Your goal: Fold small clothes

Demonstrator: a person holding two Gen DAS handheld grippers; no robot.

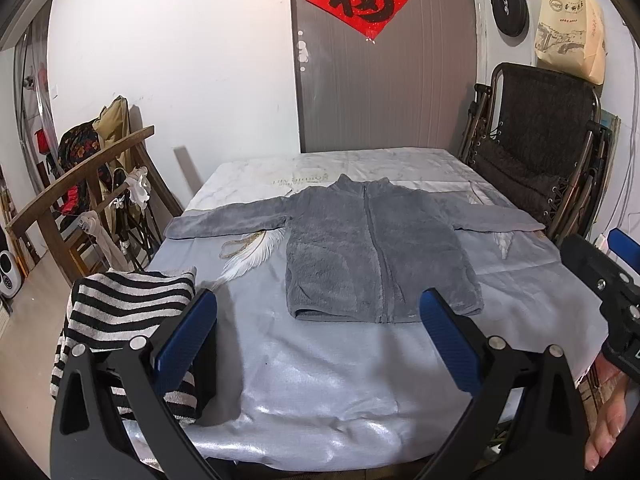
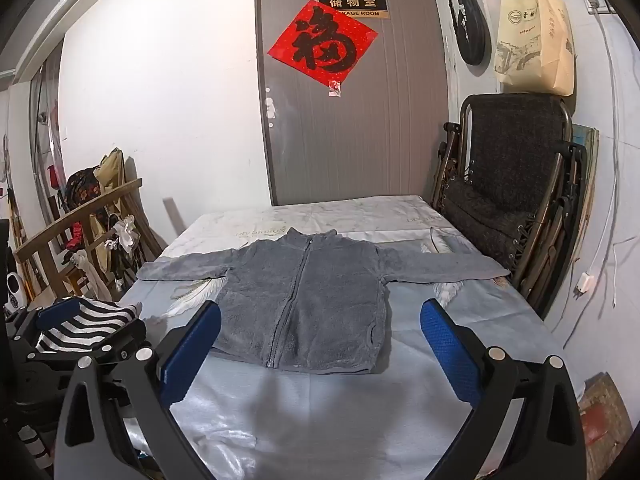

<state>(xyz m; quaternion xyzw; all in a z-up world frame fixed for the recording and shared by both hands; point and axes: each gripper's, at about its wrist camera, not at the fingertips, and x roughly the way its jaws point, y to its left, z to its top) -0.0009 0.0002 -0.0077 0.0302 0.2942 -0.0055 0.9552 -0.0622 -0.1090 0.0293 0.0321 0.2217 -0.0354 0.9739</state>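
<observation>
The jacket (image 1: pixel 380 252) is lying flat, face up and zipped, mid-surface (image 1: pixel 320 380), with its sleeves spread wide. Left hand-held gripper (image 1: pixel 318 332) and right hand-held gripper (image 2: pixel 320 344) are both hovering at the near edge, jaws spread, gripping nothing. Risk — thick fleece slipping from a shallow pinch, or the loose cover bunching beneath. A striped garment (image 1: pixel 128 308) is lying at the left.

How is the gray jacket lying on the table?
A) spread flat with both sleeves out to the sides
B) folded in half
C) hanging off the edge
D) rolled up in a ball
A: the jacket lies flat and zipped on the table, one sleeve stretched out to each side, with no fold in it yet.
</observation>
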